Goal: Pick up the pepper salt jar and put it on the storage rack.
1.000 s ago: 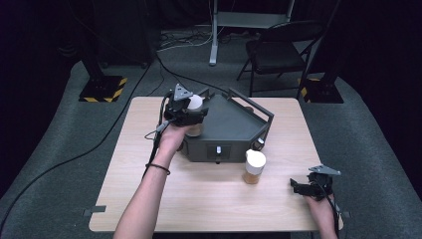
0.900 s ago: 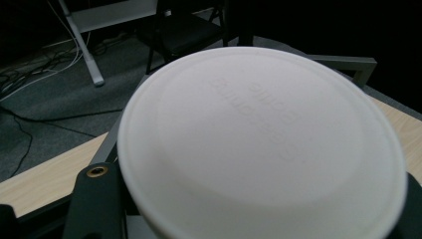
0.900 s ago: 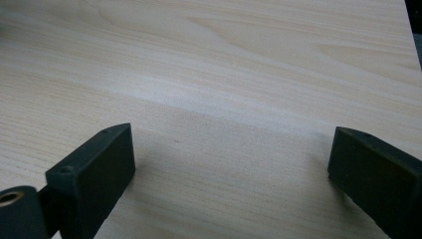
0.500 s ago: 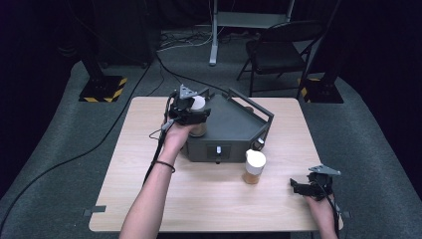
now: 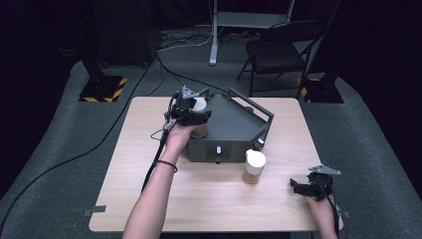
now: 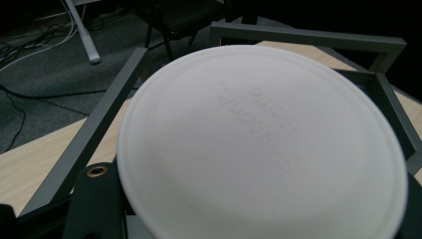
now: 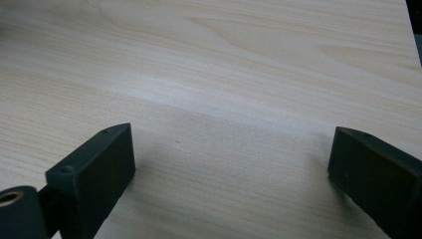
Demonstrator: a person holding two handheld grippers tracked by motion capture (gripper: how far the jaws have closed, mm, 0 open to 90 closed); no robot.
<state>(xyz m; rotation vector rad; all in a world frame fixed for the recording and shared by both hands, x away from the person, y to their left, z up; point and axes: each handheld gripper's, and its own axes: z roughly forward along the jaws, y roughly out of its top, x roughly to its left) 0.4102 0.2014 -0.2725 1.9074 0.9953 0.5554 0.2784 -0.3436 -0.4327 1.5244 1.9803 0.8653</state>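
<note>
Dark room, grey carpet, pale wooden table (image 5: 199, 199) in the middle; folding chair (image 5: 278, 50) and a stand behind it, cables across the floor.

Left gripper (image 5: 191, 117) held over the near-left corner of the grey angular box (image 5: 234, 132) that sits at the table's centre. Jaws clamped on a white-lidded cup (image 5: 199, 107): brown body below, lid above. In the left gripper view the white lid (image 6: 263, 144) is very close, with raised lettering on it, and the box's grey frame rails (image 6: 308, 37) run behind and to either side. Cup appears upright; whether its base rests on the box top or hangs just above it, cannot tell. Left forearm reaches in from the table's near edge, dark band at the wrist, cable trailing back along the arm.

Second lidded cup (image 5: 255, 167) stands upright on the table just in front of the box's near-right side, untouched.

Right gripper (image 5: 303, 186) low at the near-right part of the table, well apart from both cups. Right gripper view: the two black jaws stand wide apart, bare tabletop (image 7: 224, 74) between them.
</note>
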